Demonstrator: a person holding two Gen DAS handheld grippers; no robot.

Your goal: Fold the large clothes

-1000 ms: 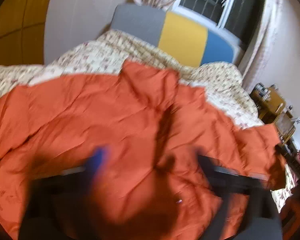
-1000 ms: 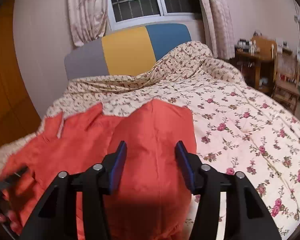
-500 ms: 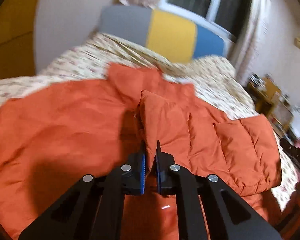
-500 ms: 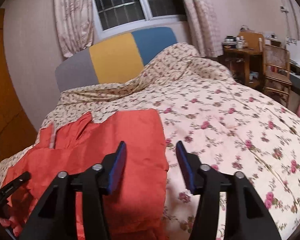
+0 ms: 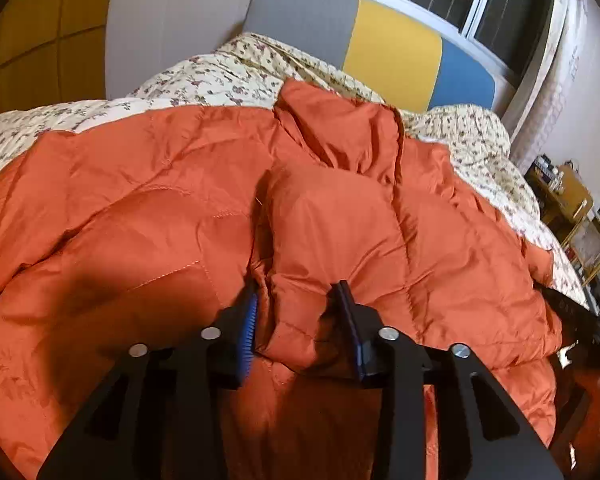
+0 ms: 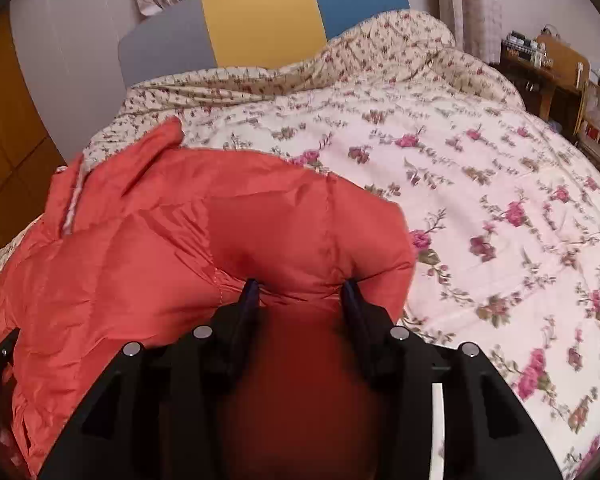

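Observation:
A puffy orange jacket [image 5: 160, 184] lies spread over the floral quilt [image 5: 220, 76], collar toward the headboard. My left gripper [image 5: 299, 300] sits low over its middle. Its jaws are opening, and a thick fold of the jacket still fills the gap and touches both pads. In the right wrist view the jacket [image 6: 180, 220] covers the left half of the bed. My right gripper [image 6: 302, 290] is at the jacket's right edge. Its jaws are closing, and a bulge of fabric is pinched and creased between the fingertips.
The quilt [image 6: 480, 184] stretches away to the right of the jacket. A grey, yellow and blue headboard [image 6: 260, 16] stands at the far end under a window. A wooden desk with shelves [image 6: 548, 64] is beside the bed on the right, and a yellow wardrobe [image 5: 40, 32] on the left.
The left jaws went from wide to nearly shut on a thin fold, then spread around a thicker one. The right gripper dropped onto the jacket's right edge and took fabric between its jaws.

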